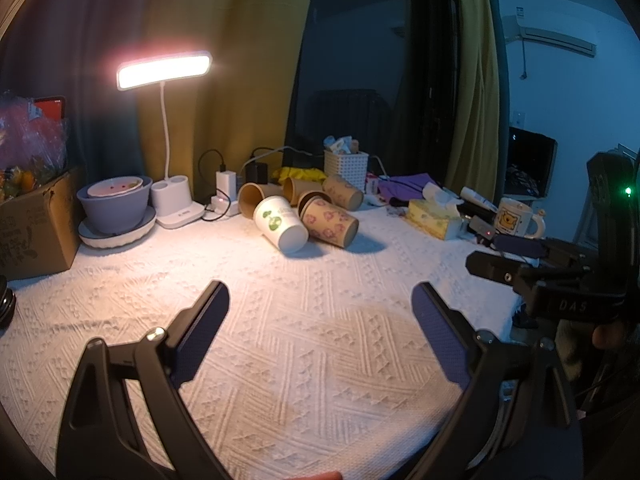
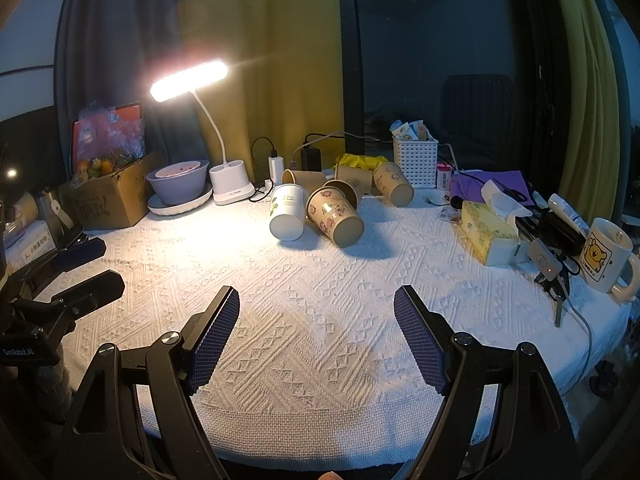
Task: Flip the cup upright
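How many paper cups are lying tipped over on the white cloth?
5. White green-print cup front left, pink-flowered tan cup beside it, plain brown cup back left, brown cup back centre, tan printed cup back right. The pile may hide more.

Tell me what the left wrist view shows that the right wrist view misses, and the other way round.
Only the left wrist view shows the wall air conditioner and a dark screen at far right. Only the right wrist view shows the keys near the bear mug. Both show the toppled paper cups, led by the white cup and the pink-patterned cup, all on their sides near the lit desk lamp. The left gripper and right gripper are open, over the white cloth.
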A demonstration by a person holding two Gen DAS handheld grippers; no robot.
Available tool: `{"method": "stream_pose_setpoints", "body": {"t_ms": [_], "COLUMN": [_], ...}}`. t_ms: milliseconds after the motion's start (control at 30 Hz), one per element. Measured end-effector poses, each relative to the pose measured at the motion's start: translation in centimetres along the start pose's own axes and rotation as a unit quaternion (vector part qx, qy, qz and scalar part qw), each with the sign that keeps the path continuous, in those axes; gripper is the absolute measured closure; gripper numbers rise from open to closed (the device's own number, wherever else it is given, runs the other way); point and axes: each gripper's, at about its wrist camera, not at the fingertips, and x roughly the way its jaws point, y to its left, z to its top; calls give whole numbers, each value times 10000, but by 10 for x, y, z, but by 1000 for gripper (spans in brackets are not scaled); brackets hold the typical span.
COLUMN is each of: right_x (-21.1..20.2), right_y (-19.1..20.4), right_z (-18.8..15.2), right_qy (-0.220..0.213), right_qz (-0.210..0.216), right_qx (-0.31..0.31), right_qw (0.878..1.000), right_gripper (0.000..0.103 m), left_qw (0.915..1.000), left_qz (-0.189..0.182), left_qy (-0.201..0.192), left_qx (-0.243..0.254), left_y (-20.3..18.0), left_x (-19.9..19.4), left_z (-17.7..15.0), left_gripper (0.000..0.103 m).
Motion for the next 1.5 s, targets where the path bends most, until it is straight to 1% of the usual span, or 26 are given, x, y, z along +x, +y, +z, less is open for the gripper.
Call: {"method": "stream_pose_setpoints", "body": {"t_ms": [833,1133,1233,1333,1433,1500], "right_x": [1,1,8,21,35,48], "right_y": [-1,1,-5,-11,-18,-26], "right_z": [-1,-1,-3,1,5,9], "right_qy": [0,34,76,130,228,286], "right_qz": [10,26,33,2,-96,-182], "right_qx": [22,35,31,48,95,174], "right_qw": [10000,10000,10000,9999,9996,9993], "right_gripper": [21,21,21,21,21,21], "left_qw": [10000,9999,9998,9990,9955,9928], "left_qz": [-4,-19,17,66,-19,-158], "left_qy": [9,104,169,205,178,228], "left_qx": [-6,26,144,382,931,1167], "left_y": [-2,-4,-4,-6,-15,-19], "left_x": [0,6,12,21,36,49], "left_z": [-2,-6,-3,3,17,28], "left_gripper": [9,9,9,9,9,9]}}
